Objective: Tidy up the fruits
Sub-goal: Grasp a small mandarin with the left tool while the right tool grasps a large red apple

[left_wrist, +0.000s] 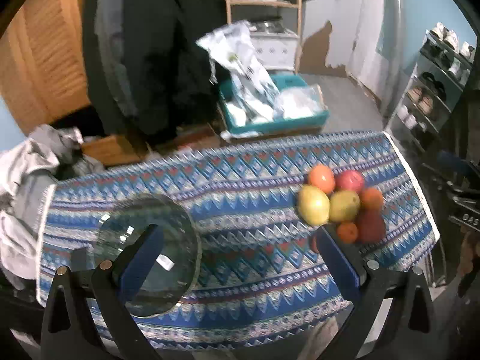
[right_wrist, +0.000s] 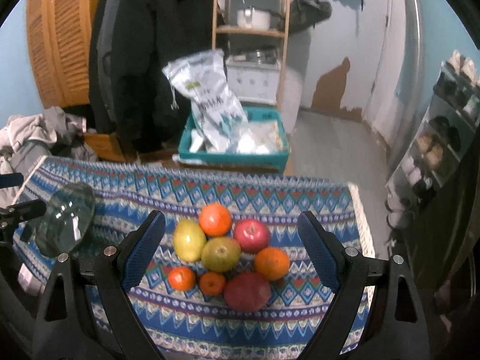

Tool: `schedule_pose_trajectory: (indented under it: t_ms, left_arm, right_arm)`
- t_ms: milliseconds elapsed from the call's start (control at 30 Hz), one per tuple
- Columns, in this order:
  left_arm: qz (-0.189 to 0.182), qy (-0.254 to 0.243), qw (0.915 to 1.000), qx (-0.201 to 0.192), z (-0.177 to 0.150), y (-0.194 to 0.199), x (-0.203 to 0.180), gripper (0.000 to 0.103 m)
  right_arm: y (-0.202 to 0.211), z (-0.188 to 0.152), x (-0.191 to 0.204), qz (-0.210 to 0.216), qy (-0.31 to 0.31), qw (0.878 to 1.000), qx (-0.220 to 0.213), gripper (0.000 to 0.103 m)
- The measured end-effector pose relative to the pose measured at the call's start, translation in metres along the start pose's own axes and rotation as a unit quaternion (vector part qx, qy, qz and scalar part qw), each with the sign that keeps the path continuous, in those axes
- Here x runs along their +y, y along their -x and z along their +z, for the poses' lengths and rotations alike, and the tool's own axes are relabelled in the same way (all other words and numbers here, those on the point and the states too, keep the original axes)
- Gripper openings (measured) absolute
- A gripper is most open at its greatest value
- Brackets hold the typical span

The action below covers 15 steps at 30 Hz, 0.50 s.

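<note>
Room's pretty cluttered. The bench (right_wrist: pixel 270 324) wears a blue zigzag-patterned cloth. Behind it at 12 o'clock, a wooden shelf unit (right_wrist: pixel 250 31) holds a white pot (right_wrist: pixel 253 18). A teal crate (right_wrist: pixel 234 150) stuffed with plastic bags sits on the grey floor (right_wrist: pixel 330 147). At 10 o'clock there's a louvered wooden door (right_wrist: pixel 57 45) with a dark coat (right_wrist: pixel 144 54) hanging beside it. Pale blue wall (right_wrist: pixel 339 24) has a brown patch of peeled paint. Shoe rack (right_wrist: pixel 444 138) at 3 o'clock, crumpled clothes pile (right_wrist: pixel 33 135) at 9.
</note>
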State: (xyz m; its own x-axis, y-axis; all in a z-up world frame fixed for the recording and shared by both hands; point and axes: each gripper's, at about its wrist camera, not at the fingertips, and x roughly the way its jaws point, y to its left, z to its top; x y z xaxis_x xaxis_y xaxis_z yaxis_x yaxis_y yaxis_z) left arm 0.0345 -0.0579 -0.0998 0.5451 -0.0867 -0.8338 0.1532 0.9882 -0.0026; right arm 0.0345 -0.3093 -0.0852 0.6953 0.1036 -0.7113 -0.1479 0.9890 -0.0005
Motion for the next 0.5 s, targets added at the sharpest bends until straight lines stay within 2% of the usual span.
schedule_pose_trajectory:
  t_ms: [167,500]
  left_arm:
    - [-0.006,0.002,0.9997,0.023,-0.007,-0.019,-0.007,0.102]
    - [-0.031,-0.016,0.9966,0.074,-0.017,-0.061,-0.033,0.102]
  right_arm:
    - [-0.027,-0.021,-0.014,0.016,-0.017,0.998,0.060,0.088]
    - [-0.072,-0.058,-0.040,0.021,-0.049,0.988,0.147,0.088]
